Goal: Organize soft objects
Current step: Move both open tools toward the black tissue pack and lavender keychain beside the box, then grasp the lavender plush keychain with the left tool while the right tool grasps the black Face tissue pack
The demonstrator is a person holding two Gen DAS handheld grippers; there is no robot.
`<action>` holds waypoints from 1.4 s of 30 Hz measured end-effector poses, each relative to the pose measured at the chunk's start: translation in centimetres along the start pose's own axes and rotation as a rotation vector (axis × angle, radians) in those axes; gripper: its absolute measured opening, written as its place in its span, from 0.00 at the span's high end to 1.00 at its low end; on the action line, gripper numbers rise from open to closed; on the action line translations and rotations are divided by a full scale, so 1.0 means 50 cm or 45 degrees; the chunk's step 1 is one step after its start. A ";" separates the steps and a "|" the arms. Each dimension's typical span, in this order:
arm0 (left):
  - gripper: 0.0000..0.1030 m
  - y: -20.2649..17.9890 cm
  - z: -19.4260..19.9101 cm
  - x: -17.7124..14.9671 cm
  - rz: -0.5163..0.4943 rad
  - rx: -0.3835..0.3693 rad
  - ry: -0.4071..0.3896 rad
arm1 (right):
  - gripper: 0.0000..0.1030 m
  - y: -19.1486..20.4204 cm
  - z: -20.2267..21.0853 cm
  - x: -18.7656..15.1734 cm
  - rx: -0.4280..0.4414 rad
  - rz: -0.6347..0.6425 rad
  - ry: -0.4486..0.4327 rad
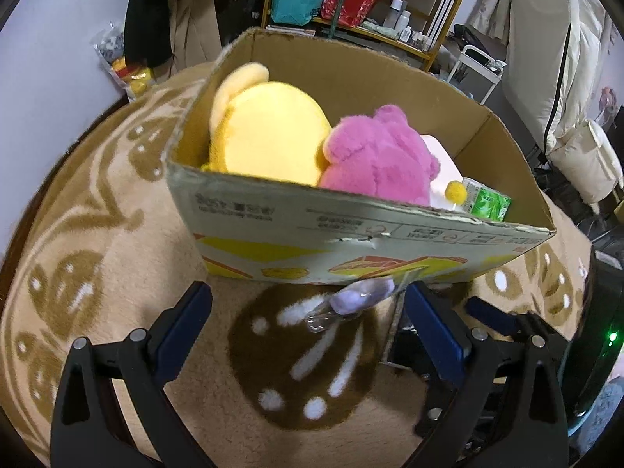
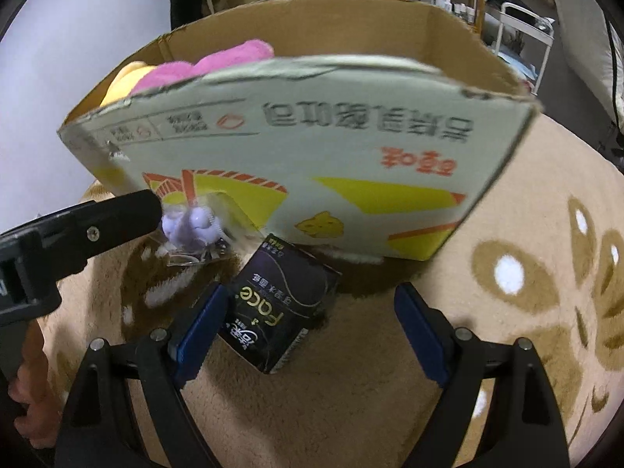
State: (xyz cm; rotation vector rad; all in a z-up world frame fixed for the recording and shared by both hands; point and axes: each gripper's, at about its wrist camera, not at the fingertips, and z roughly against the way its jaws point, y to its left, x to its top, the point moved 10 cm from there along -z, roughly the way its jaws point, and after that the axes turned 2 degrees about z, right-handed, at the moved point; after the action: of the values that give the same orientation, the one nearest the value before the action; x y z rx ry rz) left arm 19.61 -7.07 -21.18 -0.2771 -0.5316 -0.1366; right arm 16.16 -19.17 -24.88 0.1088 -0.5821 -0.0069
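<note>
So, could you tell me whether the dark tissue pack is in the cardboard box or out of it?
Out. The dark tissue pack lies on the rug in front of the cardboard box, between the open right tongs.

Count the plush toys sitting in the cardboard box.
2. A yellow plush toy fills the box's left end, and a pink plush toy leans against its right side. Others may be hidden beneath them or behind the cardboard box front wall.
</note>
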 end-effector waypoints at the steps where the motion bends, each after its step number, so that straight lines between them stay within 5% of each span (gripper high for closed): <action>1: 0.05 -0.002 -0.002 -0.001 0.004 -0.008 0.004 | 0.11 0.004 -0.003 0.001 0.008 -0.003 -0.002; 15: 0.05 -0.022 -0.038 -0.009 0.002 -0.052 0.050 | 0.11 0.050 -0.034 -0.014 -0.004 -0.008 0.000; 27: 0.05 -0.055 -0.051 -0.015 -0.029 -0.061 0.076 | 0.36 0.060 -0.028 -0.045 -0.061 0.000 0.021; 42: 0.14 -0.059 -0.085 -0.033 -0.036 -0.058 0.159 | 0.36 0.017 0.000 -0.045 -0.014 -0.021 0.043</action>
State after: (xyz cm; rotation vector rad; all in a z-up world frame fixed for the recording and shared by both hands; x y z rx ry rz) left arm 19.68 -11.06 -24.89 -0.3035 -0.4090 -0.1926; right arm 14.28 -18.25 -26.03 0.1026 -0.5475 -0.0242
